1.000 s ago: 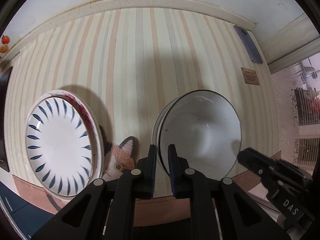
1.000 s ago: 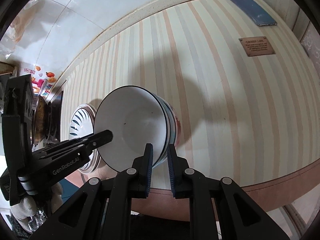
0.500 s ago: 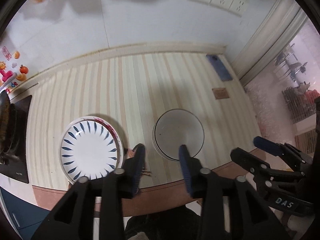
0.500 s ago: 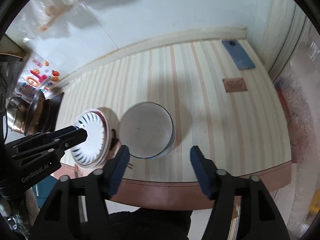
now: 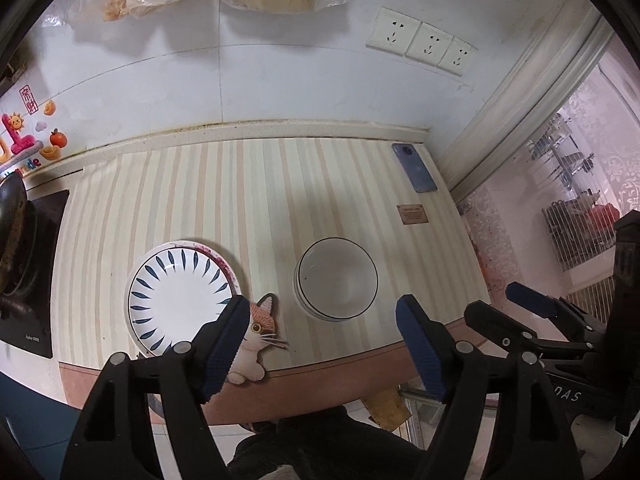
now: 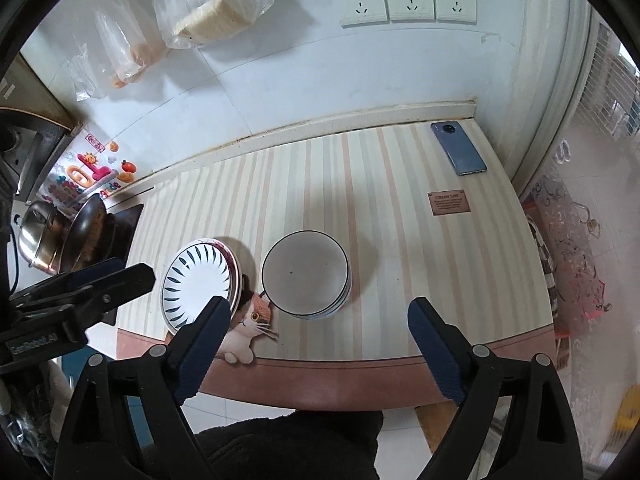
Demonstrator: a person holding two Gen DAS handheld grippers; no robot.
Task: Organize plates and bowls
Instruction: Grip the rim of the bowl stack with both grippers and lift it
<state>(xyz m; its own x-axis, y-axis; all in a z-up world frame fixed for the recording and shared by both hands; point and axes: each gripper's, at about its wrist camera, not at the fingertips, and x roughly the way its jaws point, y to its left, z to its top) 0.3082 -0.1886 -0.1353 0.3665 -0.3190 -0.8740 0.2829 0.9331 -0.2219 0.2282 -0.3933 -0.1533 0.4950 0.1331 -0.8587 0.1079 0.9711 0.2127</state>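
Note:
A stack of white bowls [image 5: 337, 284] with a thin dark rim sits near the counter's front edge; it also shows in the right wrist view [image 6: 306, 274]. To its left lies a stack of plates [image 5: 182, 294], the top one white with blue leaf marks, also in the right wrist view [image 6: 200, 280]. My left gripper [image 5: 322, 318] is open and empty, held high and back from the counter. My right gripper [image 6: 320, 318] is open and empty too, held likewise above the front edge. Each gripper shows at the edge of the other's view.
A cat-shaped mat [image 5: 256, 332] lies between plates and bowls at the front edge. A phone [image 6: 458, 148] and a small brown label [image 6: 449, 202] lie at the back right. A stove with pots [image 6: 76, 232] stands at the left. Bags [image 6: 208, 4] hang on the wall.
Both grippers have let go of the bowl, opened wide and pulled up and back from the counter. The bowl now rests on the stack.

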